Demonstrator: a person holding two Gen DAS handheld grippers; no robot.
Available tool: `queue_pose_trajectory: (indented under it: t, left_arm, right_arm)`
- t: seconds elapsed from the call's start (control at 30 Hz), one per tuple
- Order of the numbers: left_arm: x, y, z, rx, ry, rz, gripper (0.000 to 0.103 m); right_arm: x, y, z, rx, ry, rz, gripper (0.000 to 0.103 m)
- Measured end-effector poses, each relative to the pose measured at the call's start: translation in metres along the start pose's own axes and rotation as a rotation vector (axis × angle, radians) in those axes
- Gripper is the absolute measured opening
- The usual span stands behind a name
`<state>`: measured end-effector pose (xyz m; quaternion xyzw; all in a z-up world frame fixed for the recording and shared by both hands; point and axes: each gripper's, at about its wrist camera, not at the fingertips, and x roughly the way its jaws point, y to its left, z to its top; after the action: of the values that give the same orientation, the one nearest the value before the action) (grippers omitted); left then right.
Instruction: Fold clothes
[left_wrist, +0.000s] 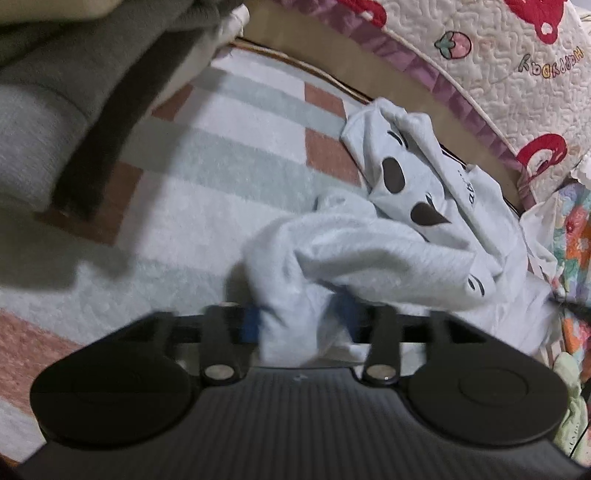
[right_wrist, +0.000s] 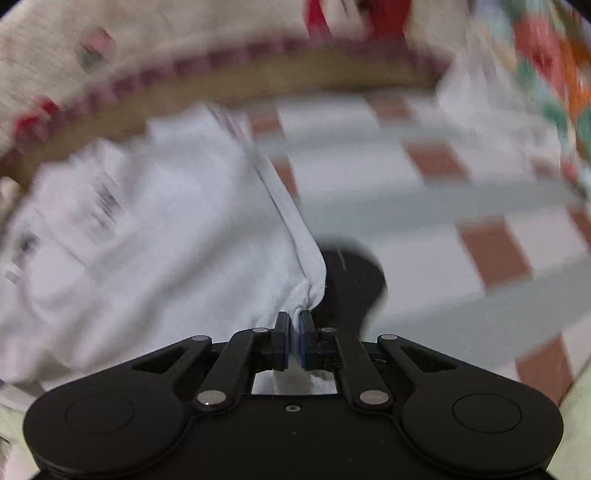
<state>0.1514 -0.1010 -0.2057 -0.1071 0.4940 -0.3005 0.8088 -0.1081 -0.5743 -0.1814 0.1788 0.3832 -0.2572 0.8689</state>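
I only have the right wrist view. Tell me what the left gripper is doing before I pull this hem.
Observer: The left gripper has its jaws open, with a bunch of the garment lying between them.
Operator: Describe how the cloth lies on that side.
Observer: It is crumpled in a heap, with dark brown spots facing up.
Operator: Report anything else near it there.
Observer: A grey cushion sits at the left of that view, over the checked mat and apart from the garment.
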Motion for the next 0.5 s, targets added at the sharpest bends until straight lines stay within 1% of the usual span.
queue_pose_trajectory:
  t: [0.1, 0.13, 0.2, 0.27, 0.3, 0.37, 0.43, 0.47, 0.5]
  left_arm:
    - [0.005, -0.004, -0.003, 0.007, 0.029, -0.024, 0.053]
    - [0.005, -0.007, -0.005, 0.018, 0.028, -0.027, 0.053]
    - [0.007, -0.011, -0.006, 0.039, 0.031, -0.038, 0.053]
    - [0.011, -0.015, -0.008, 0.050, 0.034, -0.048, 0.053]
    - [0.012, -0.017, -0.009, 0.063, 0.029, -0.043, 0.055]
    - [0.014, -0.020, -0.007, 0.080, 0.027, -0.042, 0.059]
    - [0.017, -0.020, -0.004, 0.074, 0.030, -0.058, 0.055]
    - [0.019, -0.021, 0.000, 0.075, 0.035, -0.074, 0.023]
    - [0.019, -0.023, 0.005, 0.080, 0.027, -0.083, 0.008]
  right_arm:
    - [-0.060, -0.004, 0.014, 0.074, -0.249, -0.045, 0.006]
    - [-0.073, -0.009, 0.013, 0.093, -0.289, -0.075, 0.006]
    - [-0.080, -0.016, 0.009, 0.077, -0.286, -0.152, 0.006]
    - [-0.068, -0.023, 0.003, 0.073, -0.220, -0.192, 0.006]
    - [-0.061, -0.026, 0.000, 0.071, -0.188, -0.211, 0.006]
    - [-0.049, -0.025, -0.002, 0.087, -0.154, -0.222, 0.007]
    - [-0.037, -0.021, -0.002, 0.112, -0.135, -0.219, 0.007]
    - [-0.031, -0.019, -0.001, 0.124, -0.126, -0.217, 0.007]
    - [-0.026, -0.017, 0.000, 0.127, -0.116, -0.219, 0.008]
